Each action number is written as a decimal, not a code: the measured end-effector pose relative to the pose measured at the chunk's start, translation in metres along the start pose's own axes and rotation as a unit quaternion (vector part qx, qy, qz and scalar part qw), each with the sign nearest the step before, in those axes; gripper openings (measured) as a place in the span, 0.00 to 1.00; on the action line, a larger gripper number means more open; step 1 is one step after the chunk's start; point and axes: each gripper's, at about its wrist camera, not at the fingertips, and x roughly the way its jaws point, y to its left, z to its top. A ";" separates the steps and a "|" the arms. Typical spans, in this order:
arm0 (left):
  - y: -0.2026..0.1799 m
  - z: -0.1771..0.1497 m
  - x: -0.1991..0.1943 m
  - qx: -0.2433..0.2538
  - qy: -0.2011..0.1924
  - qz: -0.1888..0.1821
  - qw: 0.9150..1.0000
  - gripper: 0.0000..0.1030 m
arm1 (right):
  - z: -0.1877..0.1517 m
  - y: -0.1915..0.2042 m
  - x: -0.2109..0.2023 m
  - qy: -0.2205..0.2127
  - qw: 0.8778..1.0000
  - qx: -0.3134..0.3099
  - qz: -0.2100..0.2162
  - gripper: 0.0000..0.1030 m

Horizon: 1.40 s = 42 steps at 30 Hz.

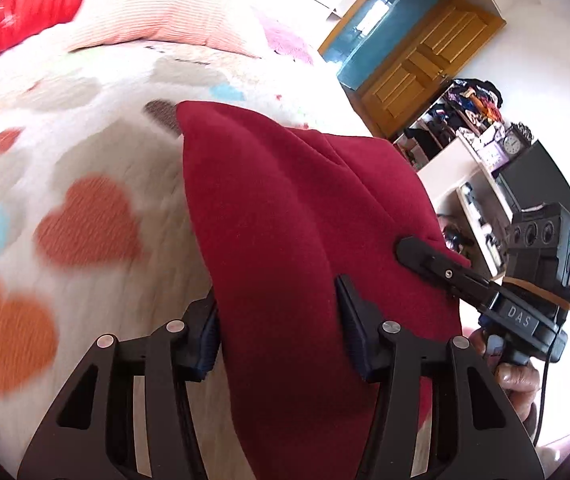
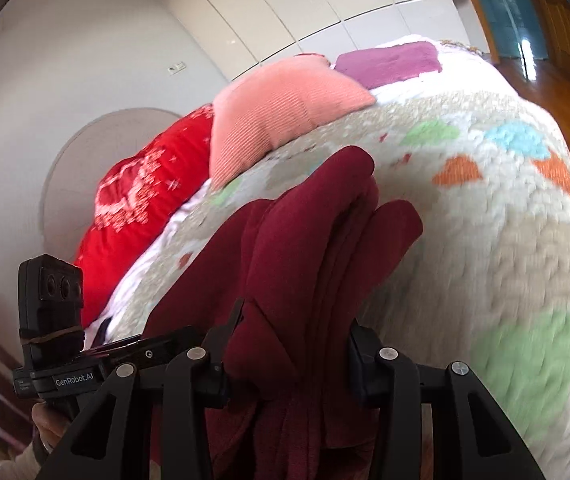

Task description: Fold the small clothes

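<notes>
A dark red fleece garment (image 1: 285, 220) hangs bunched between both grippers above the bed. My left gripper (image 1: 277, 336) is shut on one edge of it, with cloth filling the gap between the fingers. My right gripper (image 2: 289, 356) is shut on another edge of the garment (image 2: 317, 248), which shows there as several folded layers. In the left wrist view the right gripper (image 1: 417, 252) reaches in from the right and pinches the cloth. The left gripper's body also shows at the lower left of the right wrist view.
The bed has a white fluffy blanket (image 1: 65, 152) with coloured hearts. A salmon pillow (image 2: 277, 108), a red pillow (image 2: 145, 200) and a purple cloth (image 2: 389, 62) lie at its far end. A shelf unit (image 1: 469, 128), a dark monitor (image 1: 541, 184) and a wooden door (image 1: 417, 68) stand to the right.
</notes>
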 end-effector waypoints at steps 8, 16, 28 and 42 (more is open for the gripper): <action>-0.002 -0.060 -0.019 0.014 -0.002 0.077 0.997 0.53 | -0.064 0.021 -0.024 0.016 0.996 -0.025 -0.083 0.54; -0.024 -0.059 -0.023 0.065 -0.039 0.142 0.987 0.55 | -0.046 0.074 -0.037 -0.027 0.986 -0.132 -0.097 0.37; -0.029 -0.066 -0.002 0.069 -0.059 0.196 0.976 0.59 | -0.055 0.037 0.006 0.020 0.986 -0.099 -0.134 0.33; -0.048 -0.083 -0.032 0.094 -0.112 0.236 0.961 0.59 | -0.110 0.072 -0.026 0.027 0.978 -0.145 -0.151 0.33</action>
